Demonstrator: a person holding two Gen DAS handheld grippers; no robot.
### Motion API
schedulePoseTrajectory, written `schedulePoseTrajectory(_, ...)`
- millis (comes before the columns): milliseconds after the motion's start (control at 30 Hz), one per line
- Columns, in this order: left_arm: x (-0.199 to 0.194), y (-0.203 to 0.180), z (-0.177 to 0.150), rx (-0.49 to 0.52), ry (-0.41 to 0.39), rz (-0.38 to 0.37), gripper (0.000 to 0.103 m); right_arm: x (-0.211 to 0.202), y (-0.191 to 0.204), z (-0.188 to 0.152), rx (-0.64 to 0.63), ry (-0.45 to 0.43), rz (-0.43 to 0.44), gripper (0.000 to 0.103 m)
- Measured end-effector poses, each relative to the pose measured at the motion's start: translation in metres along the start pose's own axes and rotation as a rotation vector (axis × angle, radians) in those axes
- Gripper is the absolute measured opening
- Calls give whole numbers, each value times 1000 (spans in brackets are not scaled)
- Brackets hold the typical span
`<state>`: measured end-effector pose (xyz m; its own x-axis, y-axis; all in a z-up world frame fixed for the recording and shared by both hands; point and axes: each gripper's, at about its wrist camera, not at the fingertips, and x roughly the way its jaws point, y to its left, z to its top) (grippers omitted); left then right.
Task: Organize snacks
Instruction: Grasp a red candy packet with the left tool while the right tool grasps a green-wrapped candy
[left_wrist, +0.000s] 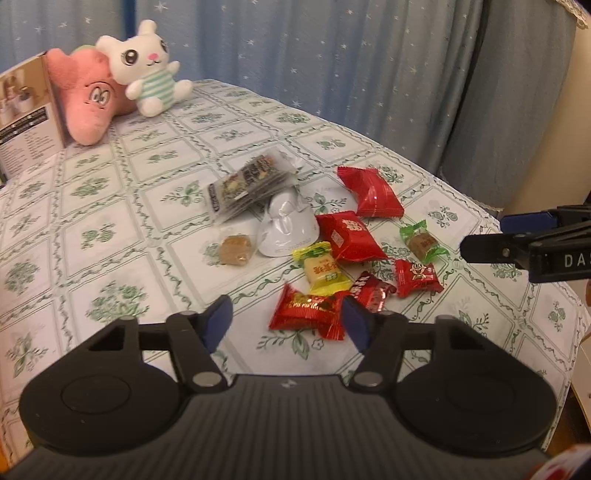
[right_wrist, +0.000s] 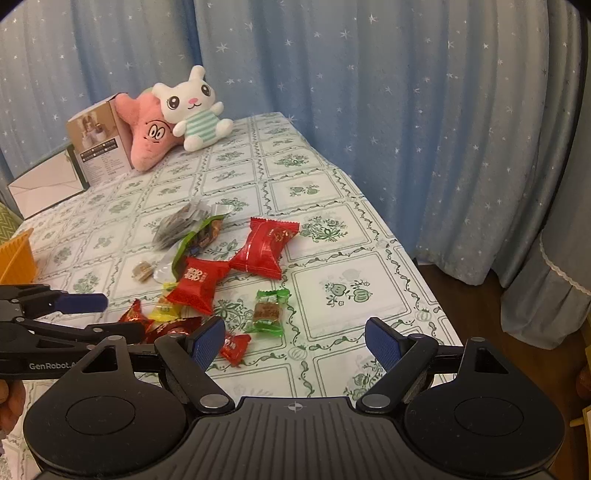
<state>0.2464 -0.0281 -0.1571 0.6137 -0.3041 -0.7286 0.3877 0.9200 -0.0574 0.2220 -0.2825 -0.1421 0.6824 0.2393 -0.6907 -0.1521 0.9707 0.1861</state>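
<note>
Left wrist view puts your snacks in the middle of the frame: a loose heap of wrapped sweets on the floral tablecloth (left_wrist: 110, 229). Nearest your left gripper (left_wrist: 288, 323) lies a red gold-printed packet (left_wrist: 308, 312), partly between the blue pads, which stand apart and do not press on it. Just above it sit a yellow candy (left_wrist: 321, 267), two larger red packets (left_wrist: 349, 236) (left_wrist: 371, 192), a green-wrapped sweet (left_wrist: 423, 242), a small red cartoon packet (left_wrist: 417, 277), a white pouch (left_wrist: 288, 229), a clear packet of dark pieces (left_wrist: 251, 186) and a brown cube (left_wrist: 236, 250).

Your right gripper (right_wrist: 295, 343) hangs low in the right wrist view over bare cloth, its jaws wide and holding nothing; a small red candy (right_wrist: 234, 345) lies by its left pad, and the same green-wrapped sweet shows just above.

At upper left of both views, a white plush rabbit (left_wrist: 147, 70) leans on a pink plush (left_wrist: 86, 99) beside a printed box (left_wrist: 26, 125). Starred blue curtains (left_wrist: 332, 55) hang behind the table.
</note>
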Motion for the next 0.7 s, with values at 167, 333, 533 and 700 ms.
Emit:
schedulePoseTrajectory(167,8,-6,1,48,16,-4,34,7,-1,2,-6,9,-8,83)
schedulePoseTrajectory(333,4,-2,-2,10,24,-1,20,11,1,5,-12,7,-3,83)
schedulePoseTrajectory(533,-17,11,-11,-88,-1,36,20,19,10,10,-47,1,7,82)
schedulePoseTrajectory(700,-37,17,-16,-131,-21,55,20,36,21,13,-77,23,15,57)
